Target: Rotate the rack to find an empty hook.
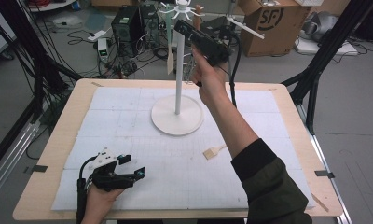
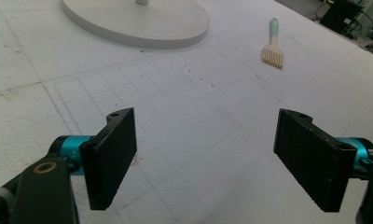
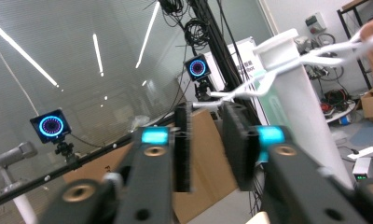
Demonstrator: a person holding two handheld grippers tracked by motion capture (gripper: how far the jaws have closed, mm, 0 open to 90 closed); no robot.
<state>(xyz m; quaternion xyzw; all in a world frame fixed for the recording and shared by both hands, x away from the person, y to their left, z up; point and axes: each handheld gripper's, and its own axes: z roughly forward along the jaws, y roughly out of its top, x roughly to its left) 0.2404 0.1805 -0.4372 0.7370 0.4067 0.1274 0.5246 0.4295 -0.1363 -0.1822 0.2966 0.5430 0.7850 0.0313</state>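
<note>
Work in hand: hanging kitchen tools on the white rack (image 1: 177, 70); its round base sits in the upper middle of the high view, on the white mat (image 1: 105, 121).

Right gripper (image 1: 181, 25): raised to the top of the rack, upper middle of the frame, pointing toward the hooks (image 1: 181, 10). In its own view the jaws stand slightly parted with nothing between them; the white hook arms (image 3: 240, 91) lie just beyond the tips.

Hung already: a spatula-like tool (image 1: 170, 58) dangles left of the pole.

Left gripper (image 1: 128, 165): resting on the mat at lower left, jaws spread wide, nothing held.

Next thing: the small brush (image 1: 214, 151), right of centre on the mat, well apart from both grippers.

Brush axis: in the left gripper view the brush (image 2: 273, 46) lies at upper right, bristles nearer, teal handle pointing away.

Key relation: the brush lies below the right forearm; I judge that hand better placed.
</note>
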